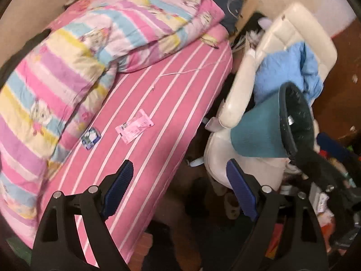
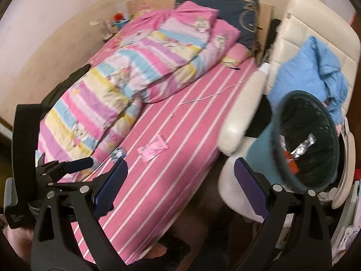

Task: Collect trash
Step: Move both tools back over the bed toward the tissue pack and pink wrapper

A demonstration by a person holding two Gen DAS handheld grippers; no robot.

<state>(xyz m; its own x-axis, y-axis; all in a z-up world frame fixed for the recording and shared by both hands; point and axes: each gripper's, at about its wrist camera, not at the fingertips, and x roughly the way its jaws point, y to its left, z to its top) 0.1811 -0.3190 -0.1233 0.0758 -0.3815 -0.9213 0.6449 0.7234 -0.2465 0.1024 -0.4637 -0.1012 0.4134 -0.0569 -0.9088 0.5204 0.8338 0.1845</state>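
Pink wrapper (image 1: 134,127) lies flat on the striped sheet (image 1: 171,103), mid-bed, nearer the foot end. Looks like thin film: light, limp, probably slick, and it will likely crumple rather than resist. With no raised edge showing, the best hold is probably a pinch across one short end, or pressing down and scraping a corner up off the fabric.

Small blue-and-white packet (image 1: 91,138) just left of it, apart from it, close to the edge of the duvet (image 1: 67,67). Seems a bit thicker and crinkled, so easier to nip by its bulk.

Left gripper (image 1: 180,194): jaws spread wide, nothing between them, held short of both pieces. Right gripper (image 2: 180,187): also spread and empty.

Teal bin (image 2: 306,144) is tilted, mouth toward the cameras, resting in the white chair (image 2: 300,29) beside the bed. Dark liner inside; a silvery foil piece (image 2: 304,145) and something orange (image 2: 291,158) already sit in it. Blue cloth (image 2: 315,67) heaped on the chair behind the bin.

A thin white cord (image 1: 187,71) crosses the sheet further up, well clear of the wrappers.
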